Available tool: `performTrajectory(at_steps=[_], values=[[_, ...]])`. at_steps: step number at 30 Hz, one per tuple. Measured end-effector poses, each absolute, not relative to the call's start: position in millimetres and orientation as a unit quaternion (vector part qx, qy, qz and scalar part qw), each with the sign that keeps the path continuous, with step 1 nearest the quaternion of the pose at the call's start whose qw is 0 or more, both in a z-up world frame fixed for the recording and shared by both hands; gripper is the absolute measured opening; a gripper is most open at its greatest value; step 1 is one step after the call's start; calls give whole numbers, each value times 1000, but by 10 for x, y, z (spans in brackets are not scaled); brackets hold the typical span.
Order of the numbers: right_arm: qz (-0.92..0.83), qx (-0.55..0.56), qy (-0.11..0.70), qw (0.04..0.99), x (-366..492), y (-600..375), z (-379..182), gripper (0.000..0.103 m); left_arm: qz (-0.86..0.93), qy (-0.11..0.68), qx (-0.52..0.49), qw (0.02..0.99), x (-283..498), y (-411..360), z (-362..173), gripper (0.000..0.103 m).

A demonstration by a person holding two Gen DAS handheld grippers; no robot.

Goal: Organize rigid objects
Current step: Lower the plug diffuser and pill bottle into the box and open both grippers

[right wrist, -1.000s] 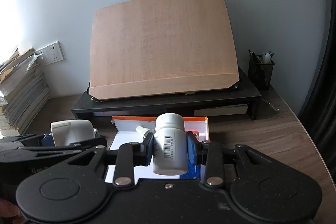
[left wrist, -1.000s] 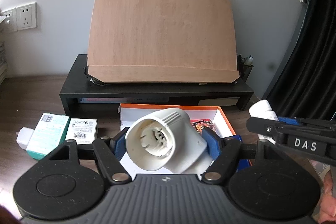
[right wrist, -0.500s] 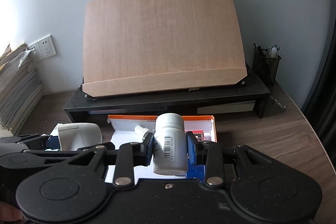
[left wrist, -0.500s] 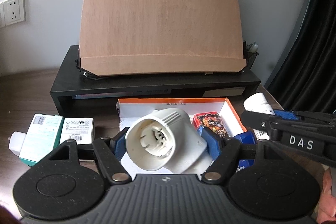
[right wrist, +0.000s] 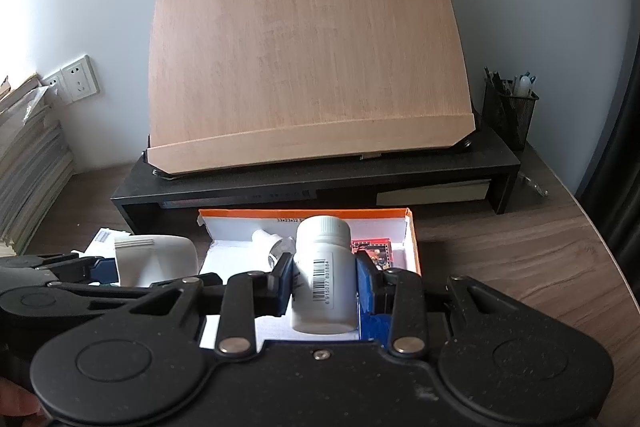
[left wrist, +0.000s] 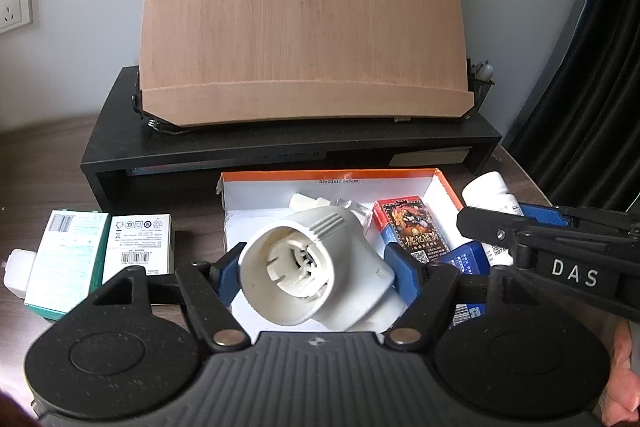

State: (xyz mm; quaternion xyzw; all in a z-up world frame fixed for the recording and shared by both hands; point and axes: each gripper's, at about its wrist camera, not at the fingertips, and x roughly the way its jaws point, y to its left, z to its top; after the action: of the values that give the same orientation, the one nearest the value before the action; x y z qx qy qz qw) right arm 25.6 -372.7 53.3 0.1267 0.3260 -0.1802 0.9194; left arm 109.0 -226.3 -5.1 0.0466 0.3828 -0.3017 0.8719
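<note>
Left gripper (left wrist: 316, 267) clamped on a white plastic fitting (left wrist: 316, 271) above the orange box (left wrist: 332, 175), right gripper (right wrist: 325, 279) clamped on a white bottle (right wrist: 324, 275) over the same box, card pack (left wrist: 412, 229) inside it

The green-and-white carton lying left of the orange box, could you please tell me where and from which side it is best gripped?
Grip the green-and-white carton across its two long side edges, coming down from above. It lies flat on the desk, so only the top and sides are reachable. A white carton sits tight against its right side, so a tool would probably need to nudge them apart first, or take it by its short ends instead.
</note>
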Motion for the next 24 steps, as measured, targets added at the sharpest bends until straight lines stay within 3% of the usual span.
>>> performTrajectory(at_steps=[24], values=[[-184, 131, 338, 914, 322, -3774, 472, 40, -318, 403, 56, 856, 1146, -2350, -164, 74]])
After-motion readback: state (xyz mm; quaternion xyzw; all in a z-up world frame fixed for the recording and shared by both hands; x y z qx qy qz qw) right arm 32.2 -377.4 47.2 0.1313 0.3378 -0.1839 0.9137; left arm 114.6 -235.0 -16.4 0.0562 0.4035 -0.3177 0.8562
